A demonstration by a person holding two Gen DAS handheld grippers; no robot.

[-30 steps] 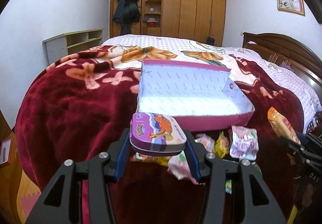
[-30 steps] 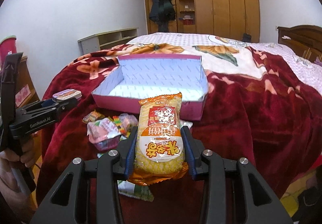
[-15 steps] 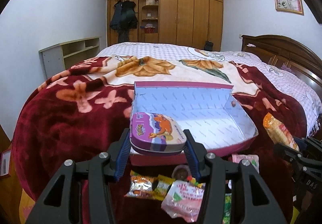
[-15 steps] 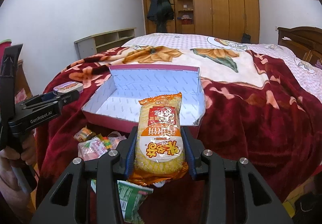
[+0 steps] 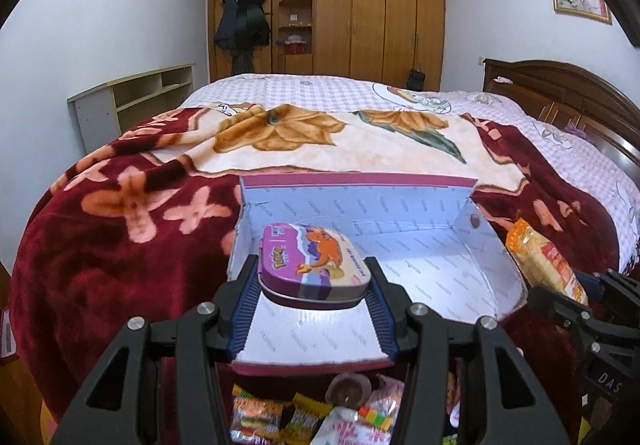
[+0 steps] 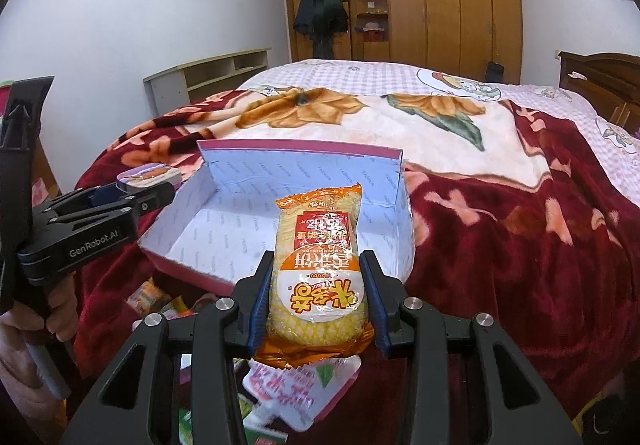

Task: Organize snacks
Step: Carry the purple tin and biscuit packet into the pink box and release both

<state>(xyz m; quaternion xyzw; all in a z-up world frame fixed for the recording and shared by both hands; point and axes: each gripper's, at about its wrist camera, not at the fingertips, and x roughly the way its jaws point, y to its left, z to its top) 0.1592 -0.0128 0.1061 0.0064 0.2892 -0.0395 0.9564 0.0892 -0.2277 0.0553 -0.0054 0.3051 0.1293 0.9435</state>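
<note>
We are gripping a purple tin [image 5: 314, 263] in our left gripper [image 5: 313, 291] over the open box [image 5: 420, 245], while loose snacks [image 5: 320, 411] are lying on the blanket [image 5: 120, 245] below.

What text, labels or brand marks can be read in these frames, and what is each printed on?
"GenRobot.AI": on the side of the left gripper.
"DAS": partial lettering on the right gripper.
Purple tin: a yellow logo on the lid, too distorted to read.
Orange snack packet: large Chinese characters, upside down, not reliably readable.
White box: faint repeated lining print, too small.
Loose snacks: print blurred.
</note>
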